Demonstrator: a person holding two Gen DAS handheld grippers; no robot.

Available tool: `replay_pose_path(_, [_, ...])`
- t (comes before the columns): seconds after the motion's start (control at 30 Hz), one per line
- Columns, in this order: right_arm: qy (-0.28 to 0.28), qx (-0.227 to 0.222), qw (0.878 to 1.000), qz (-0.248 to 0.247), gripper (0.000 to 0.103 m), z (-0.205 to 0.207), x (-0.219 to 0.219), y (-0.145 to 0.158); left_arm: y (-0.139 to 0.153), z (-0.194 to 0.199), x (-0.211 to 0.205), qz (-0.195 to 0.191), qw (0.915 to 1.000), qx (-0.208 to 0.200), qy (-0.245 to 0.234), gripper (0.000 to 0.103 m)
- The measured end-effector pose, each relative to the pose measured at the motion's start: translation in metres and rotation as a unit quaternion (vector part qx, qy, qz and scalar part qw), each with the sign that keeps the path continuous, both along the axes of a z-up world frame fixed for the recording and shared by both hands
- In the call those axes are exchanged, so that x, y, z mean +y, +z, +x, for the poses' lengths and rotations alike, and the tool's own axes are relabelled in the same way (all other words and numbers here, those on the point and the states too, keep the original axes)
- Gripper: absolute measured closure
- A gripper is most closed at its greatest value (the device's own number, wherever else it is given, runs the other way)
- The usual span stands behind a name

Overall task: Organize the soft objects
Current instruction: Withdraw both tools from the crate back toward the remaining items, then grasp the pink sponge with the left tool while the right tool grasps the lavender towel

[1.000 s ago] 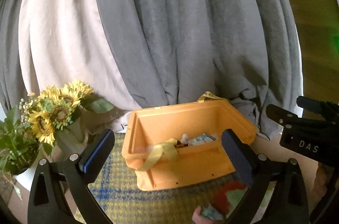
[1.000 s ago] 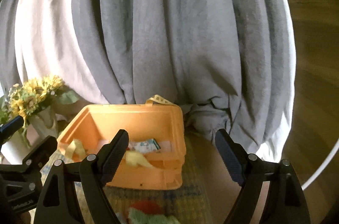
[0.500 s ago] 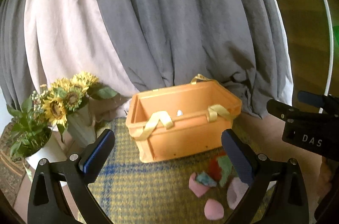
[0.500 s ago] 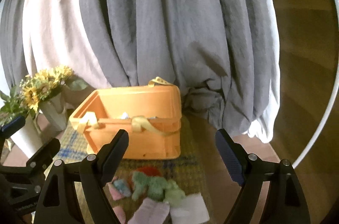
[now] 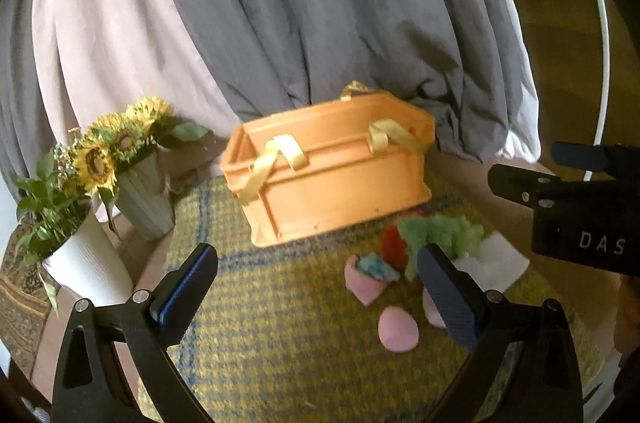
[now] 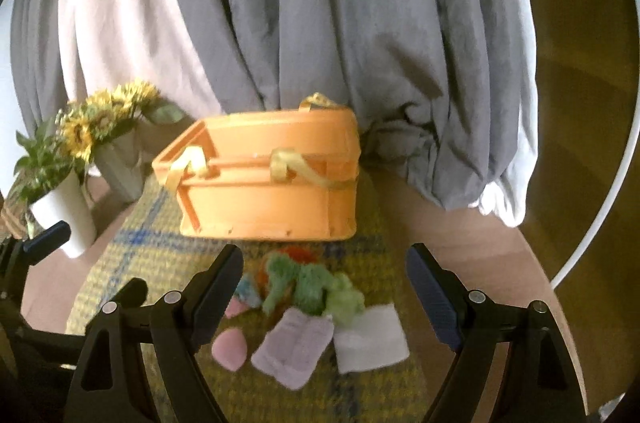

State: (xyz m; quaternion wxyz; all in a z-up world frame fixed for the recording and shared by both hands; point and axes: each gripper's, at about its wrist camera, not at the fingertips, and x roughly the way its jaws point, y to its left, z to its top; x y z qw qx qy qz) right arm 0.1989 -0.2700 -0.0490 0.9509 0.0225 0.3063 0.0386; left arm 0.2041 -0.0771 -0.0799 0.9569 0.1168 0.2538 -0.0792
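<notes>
An orange plastic basket [image 5: 336, 175] [image 6: 272, 191] with yellow ribbon handles stands on a yellow-and-blue woven mat [image 5: 280, 335] [image 6: 132, 263]. In front of it lie soft things: a green fluffy toy [image 6: 312, 287] [image 5: 440, 231], a red piece [image 5: 394, 247], pink pads [image 5: 398, 329] [image 6: 230, 347], a lilac cloth [image 6: 296, 347] and a white cloth [image 6: 370, 339]. My left gripper [image 5: 316, 287] is open and empty above the mat. My right gripper [image 6: 324, 287] is open and empty above the soft pile, and it shows at the right in the left wrist view [image 5: 576, 203].
Sunflowers in a grey vase [image 5: 140, 191] [image 6: 120, 159] and a plant in a white pot [image 5: 84, 263] [image 6: 64, 211] stand at the left. Grey and pale curtains [image 5: 320, 3] hang behind the basket. The round table's edge [image 6: 552, 303] is at the right.
Both grippers have pulled back and away from the basket. Its inside has dropped from sight and the soft pile on the mat has come into view. Both stay open.
</notes>
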Motion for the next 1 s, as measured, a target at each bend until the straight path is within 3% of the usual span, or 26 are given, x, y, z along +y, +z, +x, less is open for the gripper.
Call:
replay_pose_path(0.4, [0.039, 0.080, 0.995, 0.041, 0.019, -0.006, 0.004, -0.042, -0.045, -0.008, -0.010, -0.002, 0.9980, 0.062, 0.000, 0.003])
replay_pose_path(0.77, [0.045, 0.134, 0.988, 0.058, 0.020, 0.008, 0.010, -0.079, -0.089, 0.003, -0.018, -0.018, 0.9931, 0.116, -0.002, 0.014])
replay_pose_path(1.0, [0.035, 0.170, 0.981, 0.083, 0.027, 0.024, 0.006, -0.102, -0.106, 0.015, -0.025, -0.037, 0.9896, 0.139, -0.003, 0.019])
